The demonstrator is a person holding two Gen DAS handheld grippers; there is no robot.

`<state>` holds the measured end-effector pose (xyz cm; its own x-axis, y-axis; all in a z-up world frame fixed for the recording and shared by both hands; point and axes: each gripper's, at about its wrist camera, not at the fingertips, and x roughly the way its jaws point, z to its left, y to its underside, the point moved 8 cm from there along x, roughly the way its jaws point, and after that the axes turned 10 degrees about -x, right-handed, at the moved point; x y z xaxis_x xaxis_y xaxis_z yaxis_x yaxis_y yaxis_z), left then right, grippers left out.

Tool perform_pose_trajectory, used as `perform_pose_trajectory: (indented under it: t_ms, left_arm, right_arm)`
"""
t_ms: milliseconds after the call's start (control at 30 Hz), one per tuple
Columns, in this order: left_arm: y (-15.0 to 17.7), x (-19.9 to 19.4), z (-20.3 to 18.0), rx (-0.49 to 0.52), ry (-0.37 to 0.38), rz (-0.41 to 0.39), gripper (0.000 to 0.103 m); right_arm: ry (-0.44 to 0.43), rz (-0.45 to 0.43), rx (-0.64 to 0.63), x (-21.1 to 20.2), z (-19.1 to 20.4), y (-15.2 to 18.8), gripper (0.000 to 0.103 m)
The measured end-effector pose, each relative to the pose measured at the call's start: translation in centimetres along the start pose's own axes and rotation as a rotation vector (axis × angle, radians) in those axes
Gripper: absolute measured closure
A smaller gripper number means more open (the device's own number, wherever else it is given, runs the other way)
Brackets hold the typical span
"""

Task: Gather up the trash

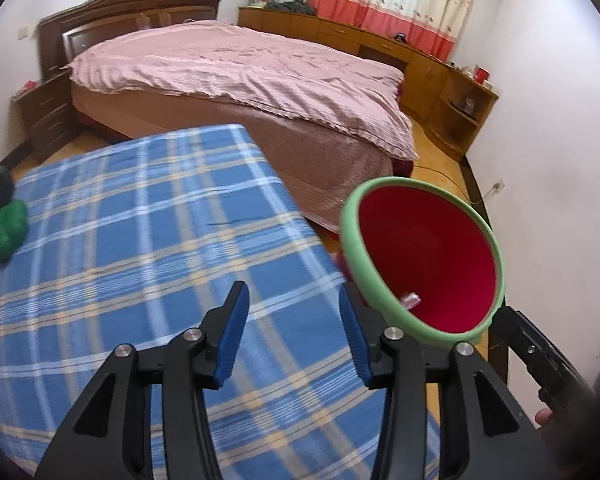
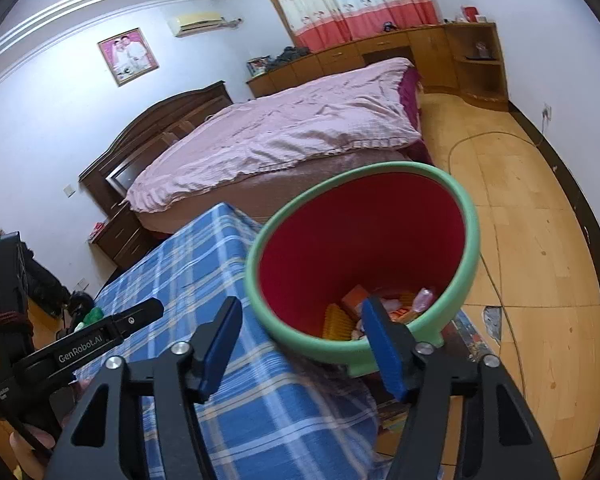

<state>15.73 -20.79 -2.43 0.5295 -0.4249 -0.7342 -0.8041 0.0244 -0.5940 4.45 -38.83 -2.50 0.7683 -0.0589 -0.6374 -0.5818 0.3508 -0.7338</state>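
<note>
Both grippers are being held open and empty: the left gripper [image 1: 294, 336] over the plaid-covered desk [image 1: 140, 240], the right gripper [image 2: 300, 344] by the waste bin [image 2: 452, 308] at its one o'clock, where collected wrappers [image 2: 380, 308] are lying, presumably dropped in.
</note>
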Motion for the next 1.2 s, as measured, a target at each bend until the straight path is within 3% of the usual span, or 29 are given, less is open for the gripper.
perform_pose_trajectory:
  t_ms: [367, 433, 600, 1200]
  left_arm:
    - [0.6, -5.7, 5.7, -0.063, -0.117, -0.106, 0.051]
    - [1.0, -7.0, 6.4, -0.069, -0.137, -0.126, 0.051]
    - [1.7, -9.2, 8.0, -0.089, -0.174, -0.165, 0.051]
    - [4.8, -12.2, 12.0, -0.156, -0.292, -0.202, 0.051]
  right_arm:
    - [-0.046, -0.013, -0.095, -1.8, 5.3, 1.2, 0.026]
    - [-0.054, -0.020, -0.111, -2.3, 6.3, 1.5, 0.020]
    - [-0.077, -0.033, -0.148, -3.2, 8.7, 2.0, 0.019]
    - [-0.080, -0.044, -0.195, -4.7, 11.6, 4.6, 0.015]
